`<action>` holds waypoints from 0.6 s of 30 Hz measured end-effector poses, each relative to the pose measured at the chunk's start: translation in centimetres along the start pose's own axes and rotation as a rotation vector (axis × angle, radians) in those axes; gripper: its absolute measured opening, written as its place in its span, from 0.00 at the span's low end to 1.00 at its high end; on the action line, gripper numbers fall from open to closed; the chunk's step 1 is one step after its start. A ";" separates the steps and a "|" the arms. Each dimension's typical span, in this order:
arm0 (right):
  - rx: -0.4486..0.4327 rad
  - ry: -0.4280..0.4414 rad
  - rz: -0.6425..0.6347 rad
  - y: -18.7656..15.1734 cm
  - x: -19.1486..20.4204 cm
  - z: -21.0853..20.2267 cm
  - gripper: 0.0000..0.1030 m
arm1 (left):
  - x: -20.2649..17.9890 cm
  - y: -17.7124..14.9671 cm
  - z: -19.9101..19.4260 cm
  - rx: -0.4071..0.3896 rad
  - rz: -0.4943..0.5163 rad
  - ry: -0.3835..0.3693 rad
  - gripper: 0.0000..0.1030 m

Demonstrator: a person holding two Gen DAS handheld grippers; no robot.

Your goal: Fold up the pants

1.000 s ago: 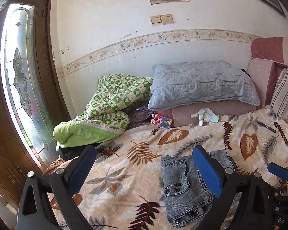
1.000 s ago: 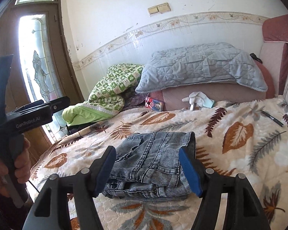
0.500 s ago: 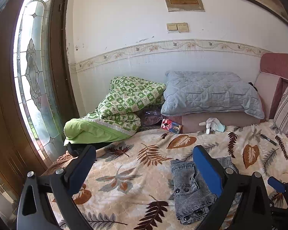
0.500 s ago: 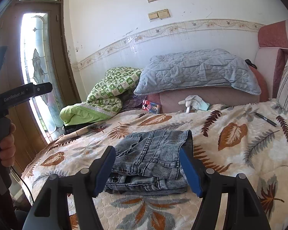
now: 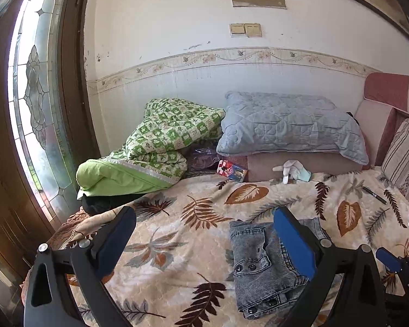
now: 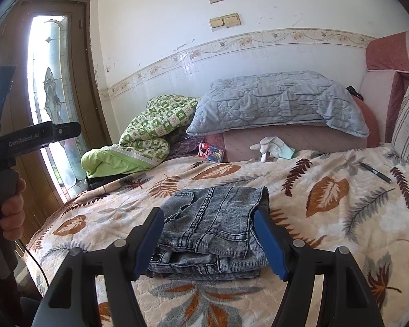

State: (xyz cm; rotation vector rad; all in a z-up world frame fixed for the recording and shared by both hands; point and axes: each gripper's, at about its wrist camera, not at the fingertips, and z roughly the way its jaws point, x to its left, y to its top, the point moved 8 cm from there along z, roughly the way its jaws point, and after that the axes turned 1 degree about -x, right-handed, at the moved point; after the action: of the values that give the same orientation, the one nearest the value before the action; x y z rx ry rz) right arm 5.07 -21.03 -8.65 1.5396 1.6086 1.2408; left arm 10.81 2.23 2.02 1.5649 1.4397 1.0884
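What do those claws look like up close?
Each claw is black plastic with two flat blue pads and silver screws. The left claw matches. Its handle says GenRobot.AI in white, and a thin black cable hangs below it.

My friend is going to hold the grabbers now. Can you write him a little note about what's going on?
Left gripper: open, holding nothing, above the blanket.
Right gripper: open, empty, pads either side of the jeans, not pressing.
Jeans: folded into a small stack on the blanket, near the front edge of the bed.
Done: the folding looks finished.
Left: maybe tidy the stack, then back away.
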 end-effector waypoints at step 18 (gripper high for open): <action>-0.050 -0.035 -0.001 0.9 -1.4 -1.0 0.72 | -1.8 -0.1 -0.3 0.002 0.003 -0.029 0.98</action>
State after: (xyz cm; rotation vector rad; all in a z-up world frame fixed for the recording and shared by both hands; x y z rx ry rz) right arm 4.82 -22.70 -7.70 1.5217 1.5449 1.2372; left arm 10.45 0.47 1.85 1.5782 1.4198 1.0627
